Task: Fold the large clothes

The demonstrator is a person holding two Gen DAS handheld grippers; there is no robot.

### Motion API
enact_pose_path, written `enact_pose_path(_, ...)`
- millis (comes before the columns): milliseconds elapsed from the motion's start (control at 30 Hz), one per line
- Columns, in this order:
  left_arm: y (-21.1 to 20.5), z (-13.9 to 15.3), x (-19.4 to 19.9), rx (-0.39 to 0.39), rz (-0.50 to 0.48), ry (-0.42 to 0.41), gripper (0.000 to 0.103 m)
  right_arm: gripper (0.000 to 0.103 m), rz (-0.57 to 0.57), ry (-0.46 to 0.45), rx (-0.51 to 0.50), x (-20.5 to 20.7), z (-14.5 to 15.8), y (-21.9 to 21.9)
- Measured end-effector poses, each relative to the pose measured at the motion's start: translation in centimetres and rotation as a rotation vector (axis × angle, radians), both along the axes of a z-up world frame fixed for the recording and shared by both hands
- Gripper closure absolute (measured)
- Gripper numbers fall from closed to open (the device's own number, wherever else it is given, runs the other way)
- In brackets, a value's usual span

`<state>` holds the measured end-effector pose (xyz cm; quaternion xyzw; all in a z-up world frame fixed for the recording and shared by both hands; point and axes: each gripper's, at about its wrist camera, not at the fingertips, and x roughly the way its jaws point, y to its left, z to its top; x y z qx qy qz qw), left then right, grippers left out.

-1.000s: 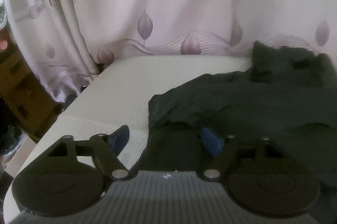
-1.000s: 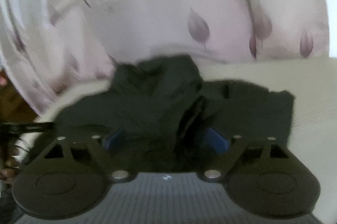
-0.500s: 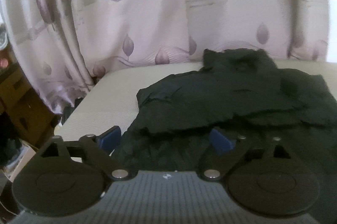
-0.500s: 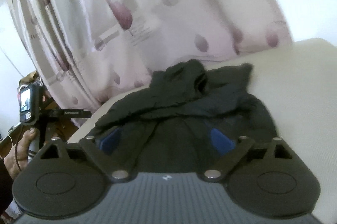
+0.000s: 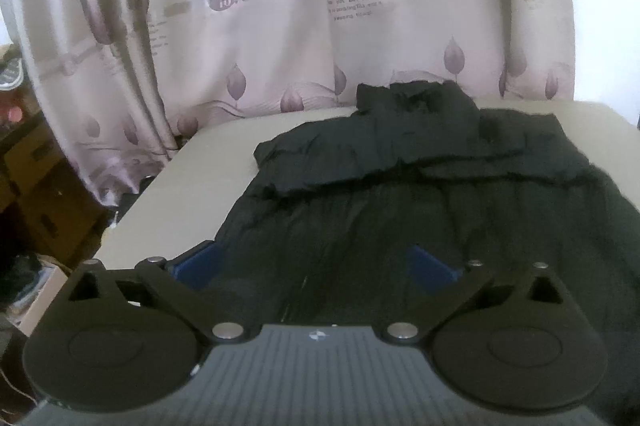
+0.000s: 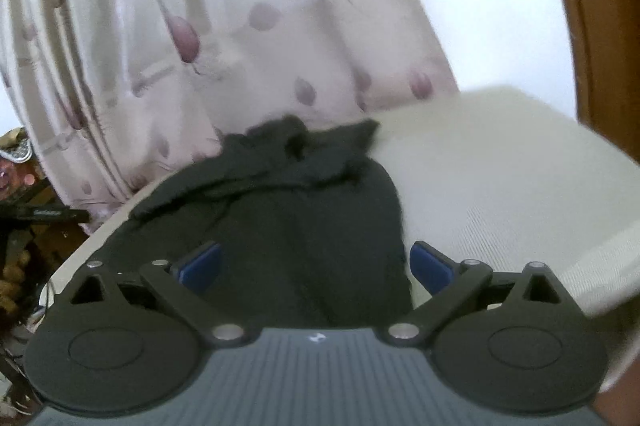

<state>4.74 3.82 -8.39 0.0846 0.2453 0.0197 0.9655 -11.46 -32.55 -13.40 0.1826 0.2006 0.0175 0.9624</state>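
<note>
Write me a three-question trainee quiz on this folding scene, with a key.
1. True or false: the left hand-held gripper is clamped on the dark, crumpled fabric garment.
2. Multiple choice: what does the garment lie on? A) a bare wooden floor B) the cream textured padded surface C) a metal rack
3. Fill in: behind the garment hangs a pale ______ printed with purple leaves.

Key
1. False. Its jaws have just been opening and stand wide above the cloth, gripping nothing; the right hand-held gripper looks the same.
2. B
3. curtain
</note>
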Motion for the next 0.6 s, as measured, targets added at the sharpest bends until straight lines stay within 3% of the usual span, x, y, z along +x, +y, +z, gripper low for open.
enact_pose_path(233, 1.2, -1.9, -1.9, -0.012, 0.019, 0.041, 0.000, 0.002, -0.058, 0.074, 0.064, -1.4, -3.3, -1.3)
enact_pose_path(600, 3.2, -4.1, -4.1, -0.039, 0.037, 0.074, 0.000, 0.002, -0.100, 0.151, 0.111, -2.2, -6.0, -1.9)
